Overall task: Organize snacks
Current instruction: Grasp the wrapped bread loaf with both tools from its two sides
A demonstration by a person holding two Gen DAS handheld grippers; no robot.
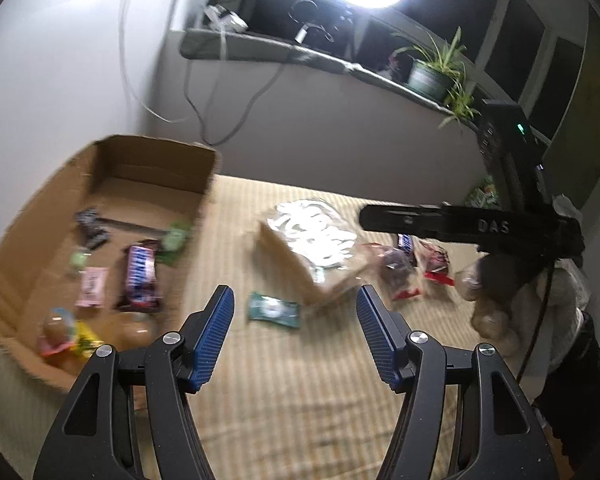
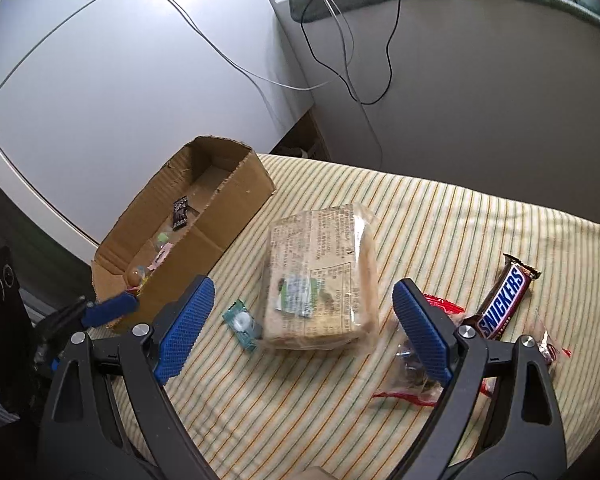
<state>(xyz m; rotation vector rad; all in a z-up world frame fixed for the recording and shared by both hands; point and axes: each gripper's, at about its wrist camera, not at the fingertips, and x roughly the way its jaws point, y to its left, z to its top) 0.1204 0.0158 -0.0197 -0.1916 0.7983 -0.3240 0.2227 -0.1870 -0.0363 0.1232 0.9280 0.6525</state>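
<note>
Right gripper (image 2: 304,312): jaws spread wide, gripping nothing. Left gripper (image 1: 294,308): jaws parted, empty. Just ahead of both lies a green candy (image 2: 242,326); beyond it, a wrapped brown packet (image 2: 320,276). Farther left, the cardboard box (image 2: 236,208) holds small snacks.

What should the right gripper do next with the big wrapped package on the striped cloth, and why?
Probably lower the right gripper onto the brown wrapped package and close on it. Its jaws stand open with nothing between them, and the package lies just ahead of them, outside the cardboard box that already holds several snacks. The small green candy lies right beside the package, so approach from above.
</note>
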